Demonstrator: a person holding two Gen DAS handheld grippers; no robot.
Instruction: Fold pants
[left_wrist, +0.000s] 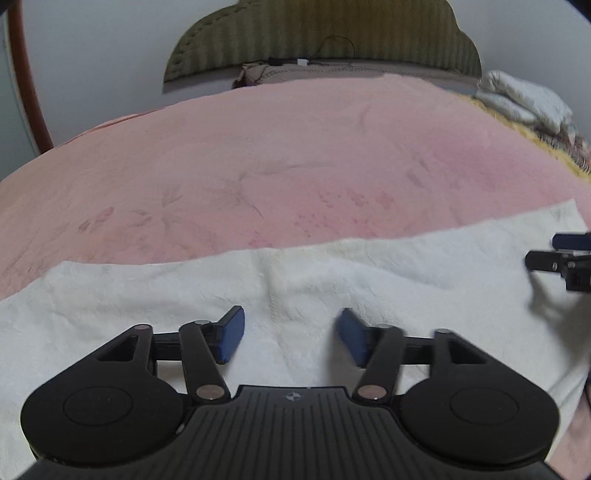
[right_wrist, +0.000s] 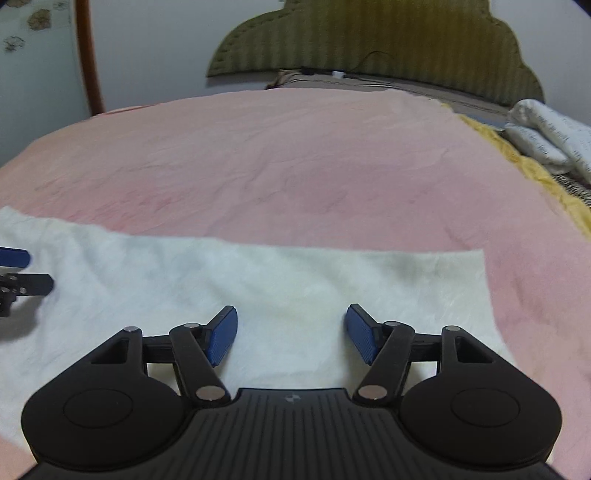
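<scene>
Soft, even room light falls on the bed (left_wrist: 258, 155); shadows stay faint under the gripper (left_wrist: 288, 334). Fisheye curvature bends the edges, dark corners vignette, and slight motion blur softens detail.

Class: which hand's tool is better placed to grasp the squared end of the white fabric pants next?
Right. The right tool hovers open over the white fabric pants near their squared end; the left tool, also open, sits over their creased middle.

Left hand-held gripper (left_wrist: 290, 334): mine, tilted downward, jaws apart, nothing between the blue pads (left_wrist: 231, 334).
Right hand-held gripper (right_wrist: 291, 334): mine, same downward tilt, jaws apart, pads (right_wrist: 221, 336) bare.
Spacing: the two side by side, apart.
</scene>
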